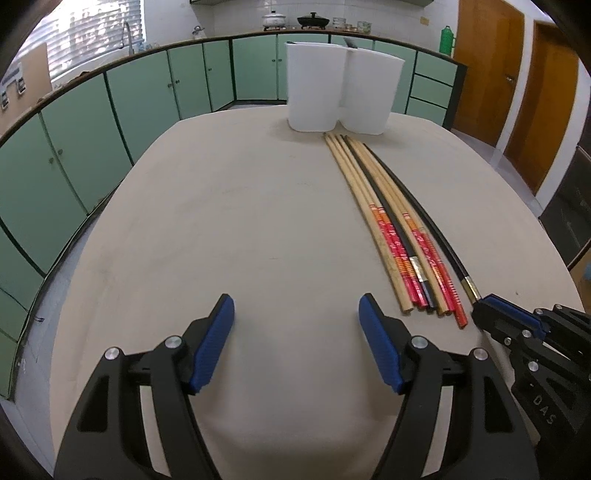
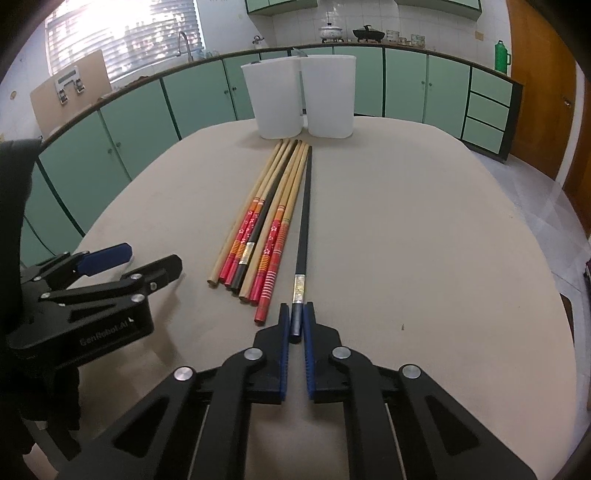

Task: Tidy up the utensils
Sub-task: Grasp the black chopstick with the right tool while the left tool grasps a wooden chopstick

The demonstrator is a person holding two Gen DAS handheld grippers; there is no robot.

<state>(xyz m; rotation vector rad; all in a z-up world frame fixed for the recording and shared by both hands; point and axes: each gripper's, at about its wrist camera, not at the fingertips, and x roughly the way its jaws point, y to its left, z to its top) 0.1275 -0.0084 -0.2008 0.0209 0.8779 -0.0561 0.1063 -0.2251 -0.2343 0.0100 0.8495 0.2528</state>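
A beige round table (image 1: 221, 221) fills the left wrist view, ringed by mint-green cabinets (image 1: 147, 96) under a dark countertop. Up at twelve o'clock on that counter sit a silver pot (image 1: 273, 19) and a black wok (image 1: 313, 20); a green flask (image 1: 446, 40) stands at one o'clock and brown wooden doors (image 1: 517, 85) take the two o'clock side. A bright window with blinds (image 1: 96, 33) glows at eleven o'clock.

On the table, two white plastic holders (image 2: 303, 96) stand touching side by side at twelve o'clock in the right wrist view. Just in front of them a bundle of chopsticks (image 2: 266, 221) lies fanned toward the camera: plain wooden ones, red-patterned ones and one black stick among them. Just beside the bundle, at its right edge, lies a separate black chopstick (image 2: 304, 221) with a metallic band near its blunt end.

The right gripper (image 2: 296, 325) is low over the table at six o'clock, its blue pads (image 2: 308, 332) narrowed around the blunt end of that black chopstick, which still lies flat on the cloth. The left gripper (image 1: 296, 321) hovers level over bare table, its blue pads (image 1: 216, 339) spread wide with nothing between them; from the right wrist view it sits at nine o'clock, well apart from the bundle.
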